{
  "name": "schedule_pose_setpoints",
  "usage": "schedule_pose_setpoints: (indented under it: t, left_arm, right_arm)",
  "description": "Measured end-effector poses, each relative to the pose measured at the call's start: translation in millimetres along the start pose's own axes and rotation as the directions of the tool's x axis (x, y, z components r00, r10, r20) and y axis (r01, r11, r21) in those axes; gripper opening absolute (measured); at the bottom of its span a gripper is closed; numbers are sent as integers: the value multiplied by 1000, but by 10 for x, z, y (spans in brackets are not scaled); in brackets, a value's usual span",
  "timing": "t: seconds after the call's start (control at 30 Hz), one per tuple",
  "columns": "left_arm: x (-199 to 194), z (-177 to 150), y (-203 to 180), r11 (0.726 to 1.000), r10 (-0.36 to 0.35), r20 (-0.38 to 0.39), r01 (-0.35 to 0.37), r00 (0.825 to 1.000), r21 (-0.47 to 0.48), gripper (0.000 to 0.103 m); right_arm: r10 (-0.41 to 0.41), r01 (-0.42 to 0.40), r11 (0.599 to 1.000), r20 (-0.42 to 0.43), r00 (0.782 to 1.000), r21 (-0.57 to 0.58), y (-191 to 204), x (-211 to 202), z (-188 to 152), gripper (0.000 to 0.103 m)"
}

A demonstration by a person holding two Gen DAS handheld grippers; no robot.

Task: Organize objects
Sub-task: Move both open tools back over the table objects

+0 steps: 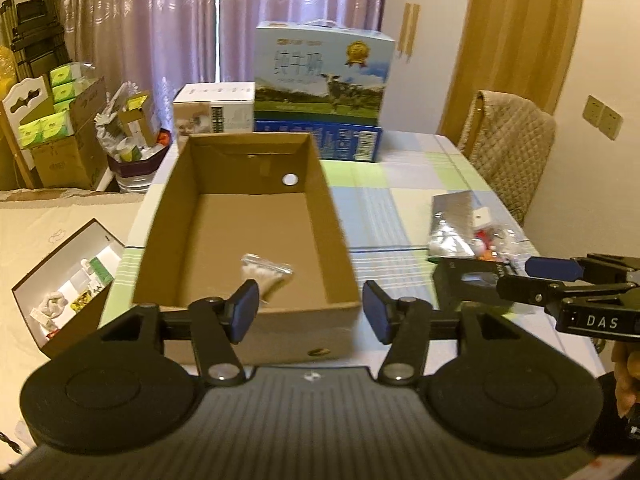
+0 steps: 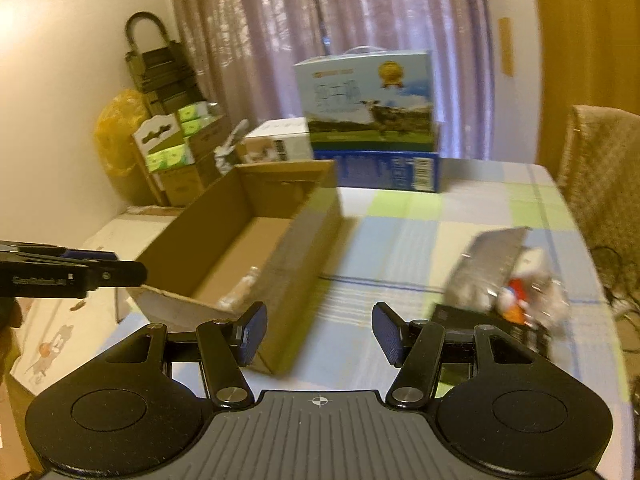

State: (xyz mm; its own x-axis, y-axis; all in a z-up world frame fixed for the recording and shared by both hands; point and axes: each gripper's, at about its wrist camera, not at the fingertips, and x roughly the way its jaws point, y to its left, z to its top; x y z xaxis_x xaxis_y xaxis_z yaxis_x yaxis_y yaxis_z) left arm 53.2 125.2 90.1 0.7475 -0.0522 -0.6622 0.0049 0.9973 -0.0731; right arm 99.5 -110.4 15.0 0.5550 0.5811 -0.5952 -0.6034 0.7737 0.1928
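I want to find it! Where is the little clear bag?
The little clear bag lies inside the cardboard box, on its floor near the front wall, just ahead of the left gripper.

We see an open brown cardboard box (image 1: pixel 256 216) on the checked surface (image 1: pixel 400 200), a small clear bag (image 1: pixel 266 270) inside. To its right lie a silver pouch (image 1: pixel 454 220), a clear packet (image 1: pixel 494 242) and a black box (image 1: pixel 464 284).
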Motion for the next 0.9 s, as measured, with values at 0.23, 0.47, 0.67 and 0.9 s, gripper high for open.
schedule_pose_setpoints:
  t: [0.23, 0.47, 0.67, 0.9]
  left_arm:
    - [-79, -186, -440, 998, -62, 5, 62, 998, 11, 71]
    - [80, -387, -904, 989, -139, -43, 141, 989, 46, 83]
    - [316, -447, -1239, 980, -170, -81, 177, 982, 88, 86]
    - [611, -483, -1470, 973, -182, -120, 196, 976, 121, 88]
  right_arm:
    - [-122, 122, 991, 0, 993, 52, -468, -440, -347, 56]
    - [-246, 249, 956, -38, 968, 154, -1003, -736, -722, 56]
    - [-279, 283, 938, -48, 959, 200, -1281, -858, -818, 56]
    - [-276, 283, 931, -63, 959, 230, -1440, -775, -864, 56]
